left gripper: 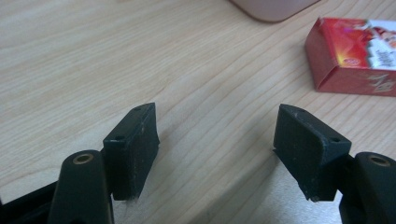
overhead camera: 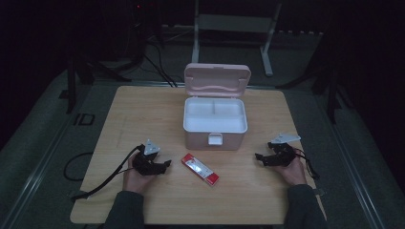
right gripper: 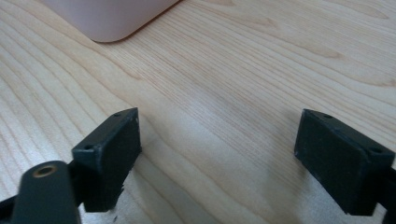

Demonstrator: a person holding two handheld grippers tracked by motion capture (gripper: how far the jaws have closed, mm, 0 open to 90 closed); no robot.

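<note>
- A light wooden table (overhead camera: 143,109) is being viewed in a dim room, with dark stands and a metal frame standing beyond its far edge.
- A pink storage box (overhead camera: 215,125) is being kept open at the table's far centre, its lid raised and its white tray empty.
- A red carton (overhead camera: 200,169) is lying flat just near of the box, between the two hands.
- The left gripper (overhead camera: 165,164) is being held just left of the carton, jaws apart, nothing between them.
- The right gripper (overhead camera: 258,157) is being held well to the right, jaws wide apart and empty.
- The approach step appears to be in hand; next, the left jaws would need to be brought around the carton's narrow sides and closed.
</note>
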